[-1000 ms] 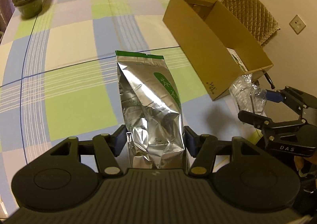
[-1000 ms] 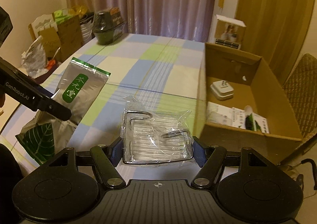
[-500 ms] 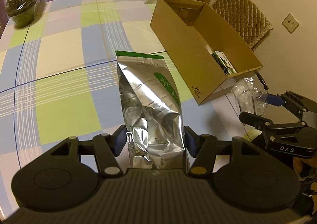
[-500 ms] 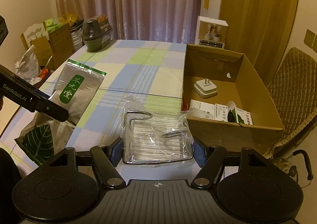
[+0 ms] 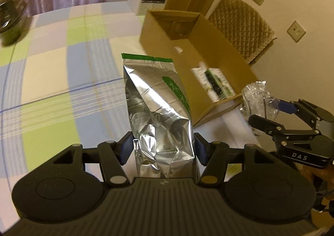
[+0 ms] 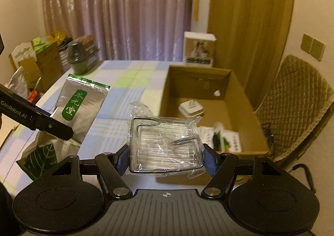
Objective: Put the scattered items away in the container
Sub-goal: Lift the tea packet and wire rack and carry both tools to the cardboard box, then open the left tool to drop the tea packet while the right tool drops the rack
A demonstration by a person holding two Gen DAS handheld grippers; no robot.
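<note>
The cardboard box (image 6: 246,111) is open on top, and the back half of its floor is mostly bare. An adapter (image 6: 191,108) and some leaflets (image 6: 229,142) lie on the near part. The near wall stands between the fingers and the inside. A white carton (image 6: 199,50) stands just behind the box, and a chair (image 6: 296,106) stands near its right side. The worktop (image 6: 129,81) to its left is bare.

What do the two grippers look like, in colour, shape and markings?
Both are black, with ribbed bodies, round discs and linked bars with silver rivets, and blue pads. The left gripper reads "GenRobot.AI" on its side; the right gripper reads "DAS".
</note>
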